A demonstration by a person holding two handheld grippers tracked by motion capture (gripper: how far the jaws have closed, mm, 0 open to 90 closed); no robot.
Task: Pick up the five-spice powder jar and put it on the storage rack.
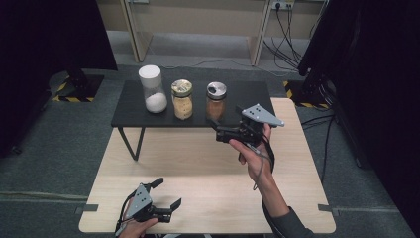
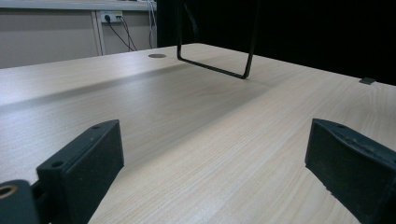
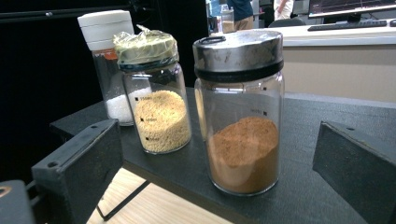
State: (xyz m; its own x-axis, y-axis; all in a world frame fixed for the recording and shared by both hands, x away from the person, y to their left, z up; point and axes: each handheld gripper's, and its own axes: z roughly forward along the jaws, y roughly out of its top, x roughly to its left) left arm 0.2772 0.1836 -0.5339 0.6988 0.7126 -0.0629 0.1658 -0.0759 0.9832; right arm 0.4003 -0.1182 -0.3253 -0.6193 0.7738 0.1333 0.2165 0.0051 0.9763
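Three jars stand in a row on a low black shelf (image 1: 247,96): a white-lidded jar of white powder (image 1: 151,89), a jar of yellow grains (image 1: 182,99) and a metal-lidded jar of brown powder (image 1: 216,100). My right gripper (image 1: 219,135) is open, held just in front of the shelf's front edge and level with the brown jar (image 3: 240,112), which stands a short way ahead between the spread jaws, untouched. The grain jar (image 3: 156,93) and white jar (image 3: 105,60) are to its left. My left gripper (image 1: 167,193) is open and holds nothing, low over the wooden table (image 2: 196,140) near its front edge.
The shelf rests on thin black wire legs (image 1: 131,144) (image 2: 212,70) on the light wooden table (image 1: 198,163). Dark curtains hang at both sides, with stand bases and cables (image 1: 289,34) on the grey floor behind.
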